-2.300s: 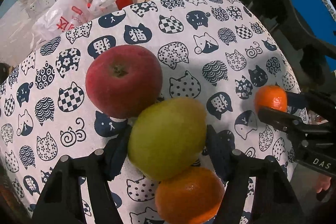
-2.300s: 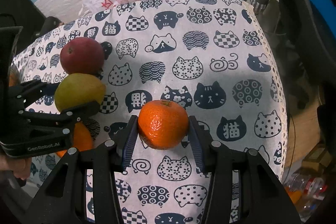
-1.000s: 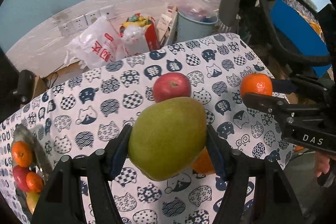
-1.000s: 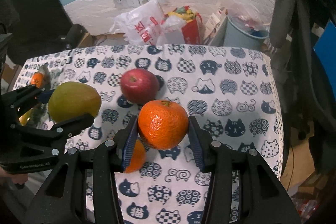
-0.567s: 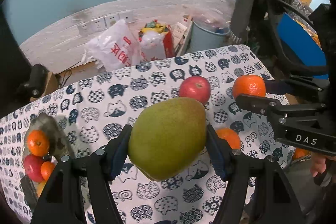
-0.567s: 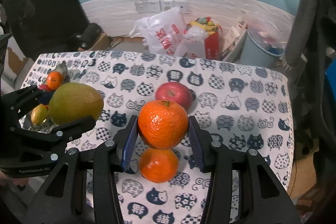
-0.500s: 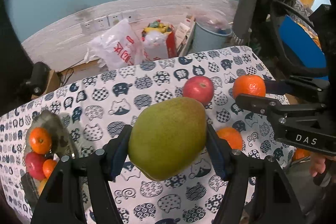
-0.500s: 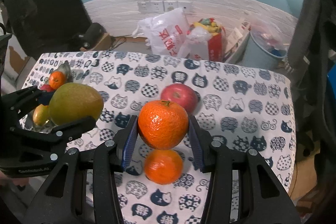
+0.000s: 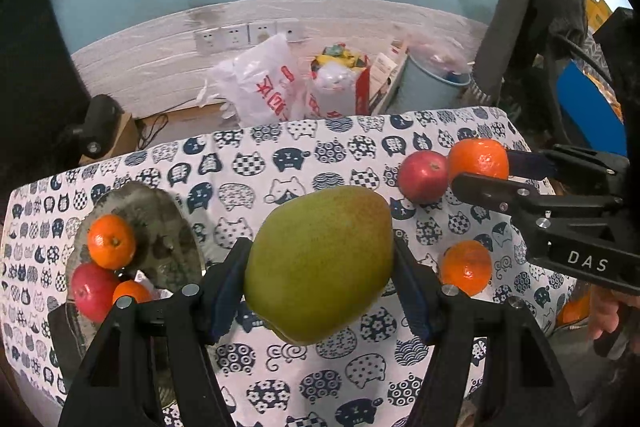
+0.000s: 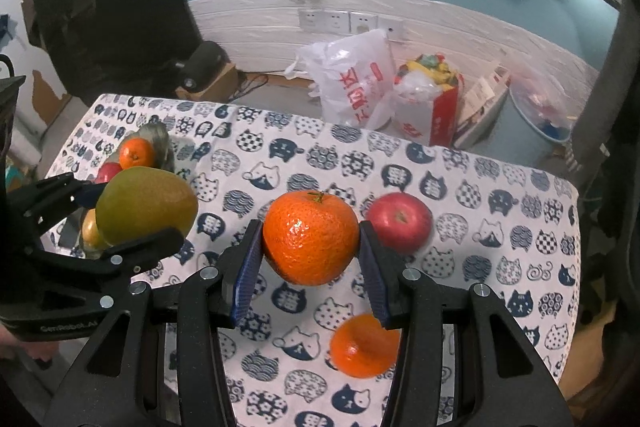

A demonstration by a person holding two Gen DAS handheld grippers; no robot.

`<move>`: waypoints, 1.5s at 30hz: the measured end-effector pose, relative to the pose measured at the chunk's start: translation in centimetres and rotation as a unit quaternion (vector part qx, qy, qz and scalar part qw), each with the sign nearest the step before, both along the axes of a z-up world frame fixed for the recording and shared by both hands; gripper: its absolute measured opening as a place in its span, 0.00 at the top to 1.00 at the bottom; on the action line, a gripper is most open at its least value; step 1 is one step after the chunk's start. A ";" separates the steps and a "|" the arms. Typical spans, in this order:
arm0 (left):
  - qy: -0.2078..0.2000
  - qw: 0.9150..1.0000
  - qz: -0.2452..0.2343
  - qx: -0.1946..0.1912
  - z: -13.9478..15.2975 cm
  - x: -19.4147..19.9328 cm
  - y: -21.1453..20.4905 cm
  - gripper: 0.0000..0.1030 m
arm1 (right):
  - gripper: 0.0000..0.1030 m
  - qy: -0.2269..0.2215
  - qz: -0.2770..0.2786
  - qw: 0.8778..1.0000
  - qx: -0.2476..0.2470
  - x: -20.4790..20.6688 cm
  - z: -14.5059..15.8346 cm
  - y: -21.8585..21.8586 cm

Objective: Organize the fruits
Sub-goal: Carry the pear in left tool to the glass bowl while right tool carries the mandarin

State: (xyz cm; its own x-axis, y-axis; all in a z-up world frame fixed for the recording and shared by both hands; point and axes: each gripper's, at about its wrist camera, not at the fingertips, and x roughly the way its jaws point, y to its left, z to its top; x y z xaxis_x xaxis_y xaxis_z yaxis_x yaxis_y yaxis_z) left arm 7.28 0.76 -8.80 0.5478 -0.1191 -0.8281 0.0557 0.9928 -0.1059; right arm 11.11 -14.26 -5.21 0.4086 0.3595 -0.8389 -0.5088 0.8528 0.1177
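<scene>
My left gripper (image 9: 320,267) is shut on a green pear (image 9: 319,263), held above the cat-print tablecloth (image 9: 288,163). My right gripper (image 10: 310,259) is shut on an orange (image 10: 310,237), also lifted off the cloth. The pear (image 10: 146,205) in the left gripper (image 10: 132,215) shows at the left of the right wrist view, and the held orange (image 9: 478,158) at the right of the left wrist view. A red apple (image 9: 423,176) and a second orange (image 9: 466,267) lie on the cloth. A silvery fruit dish (image 9: 160,227) at the left holds an orange (image 9: 111,241), a red apple (image 9: 93,291) and more fruit.
Past the table's far edge stand a white plastic bag (image 9: 264,87), a red-and-white bag (image 9: 340,87) and a pale blue bin (image 9: 432,91) against the white wall. A chair with dark clothing (image 9: 536,7) is at the right. A person's hand (image 9: 608,311) grips the right tool.
Both grippers have risen and drifted left with their fruit. The fruit dish has come further into view at the left, and the apple and loose orange have slid to the right.
</scene>
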 end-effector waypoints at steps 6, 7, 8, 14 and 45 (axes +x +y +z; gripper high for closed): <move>-0.001 1.000 0.017 -0.004 0.2 -0.8 2.0 0.32 | 0.55 0.000 0.016 1.000 0.000 0.1 0.1 2.3; -0.001 1.000 0.019 -0.005 0.2 -0.9 2.3 0.32 | 0.55 0.001 0.018 1.000 0.000 0.1 0.1 2.7; 0.000 1.000 0.022 -0.006 0.2 -1.0 2.7 0.32 | 0.55 0.001 0.021 1.000 0.000 0.2 0.1 3.0; 0.005 0.999 0.047 -0.005 -0.5 -1.8 5.2 0.32 | 0.55 0.004 0.040 0.999 0.002 0.2 0.1 5.9; 0.079 0.987 0.130 -0.041 -6.7 -4.3 14.4 0.35 | 0.55 0.032 0.123 0.992 -0.001 -0.5 -2.6 17.2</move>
